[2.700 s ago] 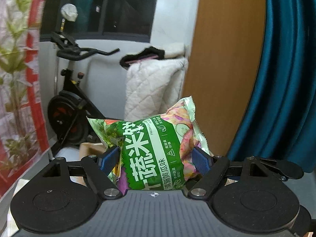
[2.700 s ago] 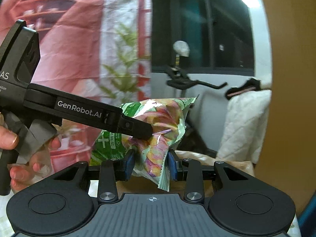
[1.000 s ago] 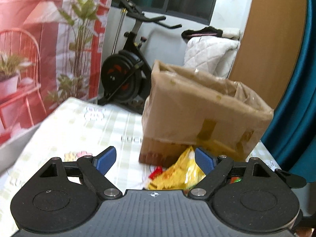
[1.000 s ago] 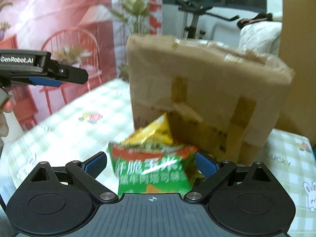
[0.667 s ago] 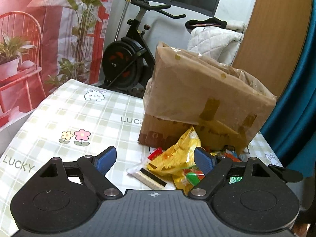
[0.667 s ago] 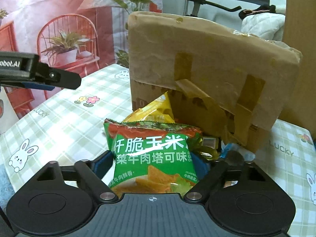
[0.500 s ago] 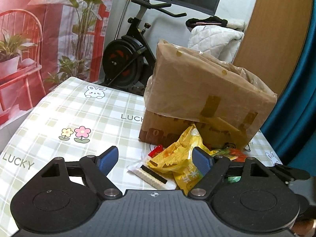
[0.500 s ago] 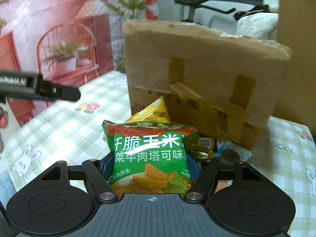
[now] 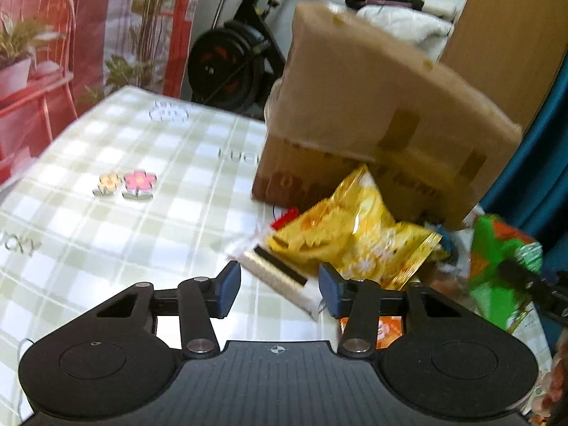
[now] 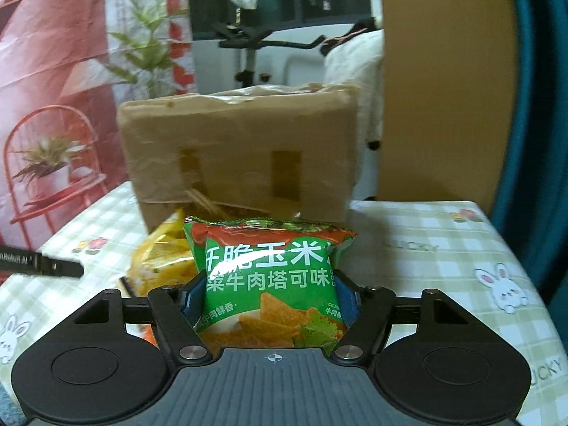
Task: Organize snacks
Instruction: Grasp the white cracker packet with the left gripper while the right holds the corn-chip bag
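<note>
Checked green-and-white cloth printed with flowers and rabbits covers the table (image 9: 117,220), and an exercise bike (image 9: 230,60) stands beyond its far edge at 12 o'clock. On the table a taped cardboard box (image 10: 238,156) sits with a small heap of snacks against its near side. The right claw (image 10: 271,293) has its pads pressed against both sides of a green chip bag (image 10: 269,284), holding it upright in front of the box. The left claw (image 9: 278,285) is partly open and grips nothing; a flat white wafer pack (image 9: 280,273) lies on the cloth between its pads, and a yellow snack bag (image 9: 351,234) lies just past it at 1 o'clock. From the left camera the green bag (image 9: 497,266) shows at 3 o'clock, blurred.
</note>
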`<move>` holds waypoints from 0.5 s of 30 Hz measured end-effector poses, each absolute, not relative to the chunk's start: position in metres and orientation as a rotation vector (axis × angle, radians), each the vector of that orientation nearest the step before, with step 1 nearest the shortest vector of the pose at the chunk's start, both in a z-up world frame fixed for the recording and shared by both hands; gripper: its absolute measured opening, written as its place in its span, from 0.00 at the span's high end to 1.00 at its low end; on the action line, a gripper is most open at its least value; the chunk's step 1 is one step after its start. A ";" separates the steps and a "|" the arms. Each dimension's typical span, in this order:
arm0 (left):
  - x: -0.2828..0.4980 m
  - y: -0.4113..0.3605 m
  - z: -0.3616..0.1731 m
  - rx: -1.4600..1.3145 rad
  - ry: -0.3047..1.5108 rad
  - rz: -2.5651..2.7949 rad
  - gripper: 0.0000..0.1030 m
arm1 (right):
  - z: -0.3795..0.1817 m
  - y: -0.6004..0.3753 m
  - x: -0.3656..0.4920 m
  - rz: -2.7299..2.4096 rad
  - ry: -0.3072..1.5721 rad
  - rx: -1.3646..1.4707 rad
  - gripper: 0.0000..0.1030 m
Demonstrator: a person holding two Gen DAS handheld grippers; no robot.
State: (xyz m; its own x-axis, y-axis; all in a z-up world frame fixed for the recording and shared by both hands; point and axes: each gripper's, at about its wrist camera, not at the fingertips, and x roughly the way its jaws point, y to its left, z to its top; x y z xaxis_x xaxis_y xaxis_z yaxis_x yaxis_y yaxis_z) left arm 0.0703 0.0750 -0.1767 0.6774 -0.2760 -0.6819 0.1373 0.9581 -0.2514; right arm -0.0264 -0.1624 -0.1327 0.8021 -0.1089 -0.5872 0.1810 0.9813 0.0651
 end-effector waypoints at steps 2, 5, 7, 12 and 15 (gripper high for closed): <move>0.076 0.072 -0.185 -0.192 0.821 -0.228 0.52 | -0.136 -0.169 -0.029 -0.170 0.615 0.125 0.35; 0.086 0.068 -0.198 -0.198 0.854 -0.205 0.52 | -0.141 -0.179 -0.033 -0.182 0.612 0.136 0.35; 0.092 0.064 -0.206 -0.195 0.871 -0.189 0.52 | -0.144 -0.184 -0.034 -0.185 0.608 0.148 0.35; 0.109 0.053 -0.221 -0.211 0.896 -0.162 0.47 | -0.146 -0.194 -0.039 -0.192 0.586 0.170 0.35; 0.119 0.047 -0.225 -0.208 0.888 -0.133 0.35 | -0.147 -0.202 -0.040 -0.196 0.582 0.177 0.35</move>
State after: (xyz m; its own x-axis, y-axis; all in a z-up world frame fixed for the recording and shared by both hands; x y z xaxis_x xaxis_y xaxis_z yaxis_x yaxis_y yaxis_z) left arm 0.1188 0.0473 -0.2251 0.6249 -0.2008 -0.7545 0.0290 0.9717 -0.2346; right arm -0.0401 -0.2024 -0.1469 0.8178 -0.1333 -0.5598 0.2328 0.9663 0.1100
